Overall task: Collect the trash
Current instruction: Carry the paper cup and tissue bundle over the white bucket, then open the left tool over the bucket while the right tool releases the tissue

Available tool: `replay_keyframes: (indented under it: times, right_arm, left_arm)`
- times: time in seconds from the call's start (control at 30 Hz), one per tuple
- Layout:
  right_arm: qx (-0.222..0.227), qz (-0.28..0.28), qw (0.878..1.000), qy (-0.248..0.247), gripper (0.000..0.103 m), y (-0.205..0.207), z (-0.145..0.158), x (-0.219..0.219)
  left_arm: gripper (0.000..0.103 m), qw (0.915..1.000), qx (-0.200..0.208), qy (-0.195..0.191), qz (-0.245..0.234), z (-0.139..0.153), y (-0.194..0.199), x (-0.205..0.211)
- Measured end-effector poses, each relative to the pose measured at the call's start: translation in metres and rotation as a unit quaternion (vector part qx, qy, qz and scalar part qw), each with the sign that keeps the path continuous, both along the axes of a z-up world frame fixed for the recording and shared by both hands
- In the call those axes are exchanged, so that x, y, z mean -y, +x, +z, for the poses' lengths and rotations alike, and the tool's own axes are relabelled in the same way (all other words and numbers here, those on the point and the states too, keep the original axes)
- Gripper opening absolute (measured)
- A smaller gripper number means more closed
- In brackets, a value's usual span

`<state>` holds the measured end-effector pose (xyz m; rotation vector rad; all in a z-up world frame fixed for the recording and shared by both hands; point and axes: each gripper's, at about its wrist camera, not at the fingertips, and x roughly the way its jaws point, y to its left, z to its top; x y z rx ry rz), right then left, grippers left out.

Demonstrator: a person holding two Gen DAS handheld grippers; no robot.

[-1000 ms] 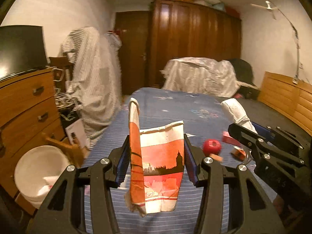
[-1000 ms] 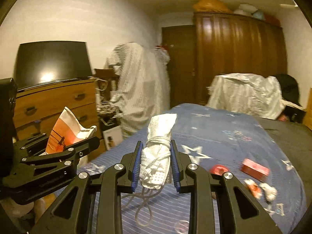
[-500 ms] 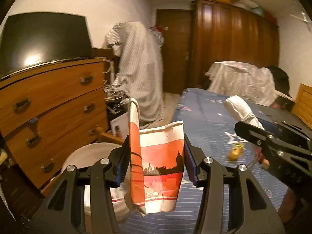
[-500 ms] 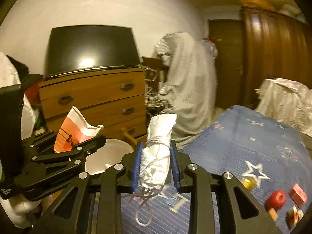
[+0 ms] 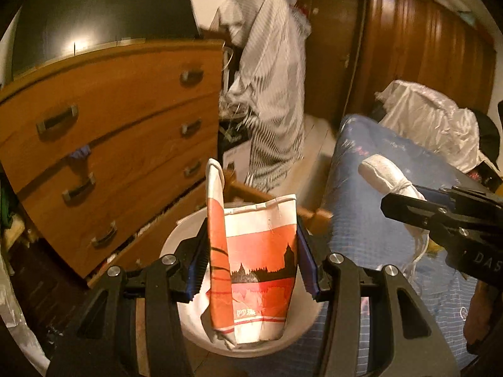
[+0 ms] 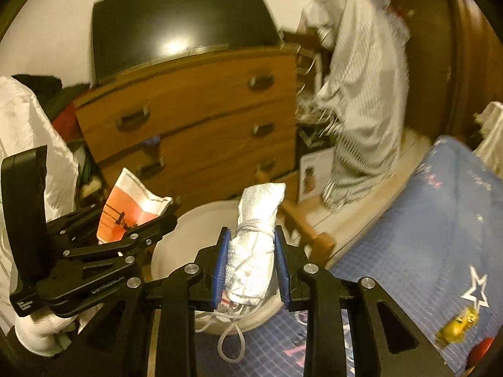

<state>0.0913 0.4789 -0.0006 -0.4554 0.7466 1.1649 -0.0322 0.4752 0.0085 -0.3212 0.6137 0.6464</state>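
Both jaws grip trash, the left gripper (image 5: 251, 270) pinching a crumpled orange-and-white paper bag (image 5: 254, 270) and the right gripper (image 6: 250, 271) a string-tied white cloth bundle (image 6: 254, 245), each poised just above the round white plastic bin (image 6: 176, 248) beneath the jaws, presumably for dropping.

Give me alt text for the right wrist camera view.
The right gripper is shut on a rolled white mask above a white bucket. Beside it, the left gripper holds an orange-and-white paper bag, before a wooden dresser.

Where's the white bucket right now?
The white bucket sits on the floor between the wooden dresser and the bed, directly below the held paper bag.
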Motion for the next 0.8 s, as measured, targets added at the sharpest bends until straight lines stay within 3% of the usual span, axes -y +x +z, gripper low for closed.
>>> replay_keyframes:
  times: [0.2,0.37,0.53,0.8]
  right_arm:
    - [-0.046,0.006,0.996,-0.07,0.029,0.018,-0.042,-0.064]
    - [-0.076,0.005,0.992,-0.104,0.029,0.024,-0.077,-0.088]
    - [-0.078,0.008,0.99,-0.115,0.029,0.026,-0.096,-0.083]
    - [-0.076,0.01,0.991,-0.112,0.029,0.031,-0.098,-0.079]
  left_arm:
    - [0.048,0.9981,-0.038,-0.048,0.0,-0.026,0.007,-0.048]
    - [0.048,0.9955,-0.055,-0.077,0.0,-0.05,0.008,-0.071]
    - [0.048,0.9943,-0.058,-0.089,0.001,-0.066,0.007,-0.08]
    - [0.048,0.9944,-0.052,-0.092,0.001,-0.071,0.008,-0.088]
